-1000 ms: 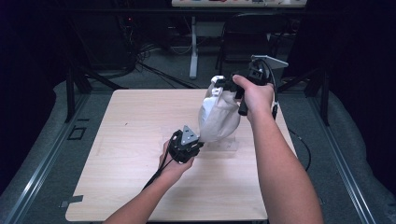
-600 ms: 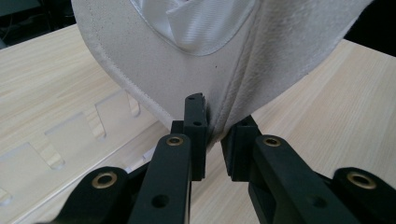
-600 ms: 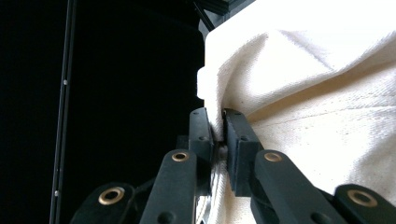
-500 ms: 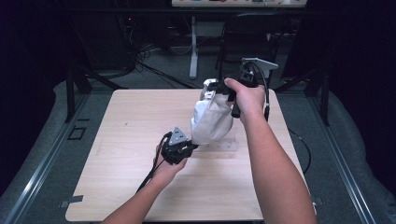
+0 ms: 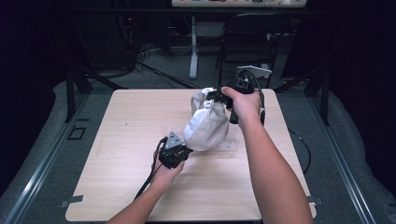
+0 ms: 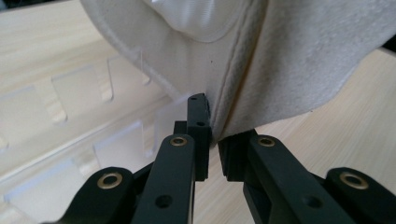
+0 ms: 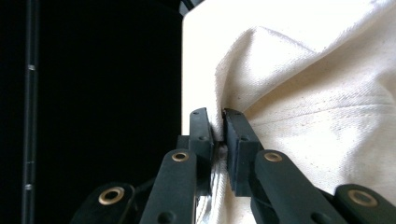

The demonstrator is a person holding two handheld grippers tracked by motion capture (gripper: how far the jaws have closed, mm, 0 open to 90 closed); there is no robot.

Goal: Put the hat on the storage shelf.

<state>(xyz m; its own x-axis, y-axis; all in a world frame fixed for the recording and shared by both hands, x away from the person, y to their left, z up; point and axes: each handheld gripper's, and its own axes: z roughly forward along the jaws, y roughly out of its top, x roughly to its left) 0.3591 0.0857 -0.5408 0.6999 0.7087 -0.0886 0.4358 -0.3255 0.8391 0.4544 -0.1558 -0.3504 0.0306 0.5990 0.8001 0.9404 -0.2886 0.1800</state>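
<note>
**Cloth bag slung between two tools above the tabletop**

The white cloth bag [image 5: 205, 126] hangs over the middle of the tabletop [image 5: 116, 140], its long axis running from near-left to far-right. The left tool [image 5: 180, 150] pinches the bag's near, lower hem, its jaws having just closed onto the fabric; the right tool [image 5: 219, 96] pinches the far, upper edge. A clear plastic tray [image 6: 70, 121] lies on the tabletop just beneath the bag, so a lowering move likely turns on the bag lying directly above it.

Off-white cloth bag [image 5: 205, 126], black fingers [image 6: 198, 126], pale wood-grain table [image 5: 126, 140], clear plastic tray [image 6: 70, 121].
</note>
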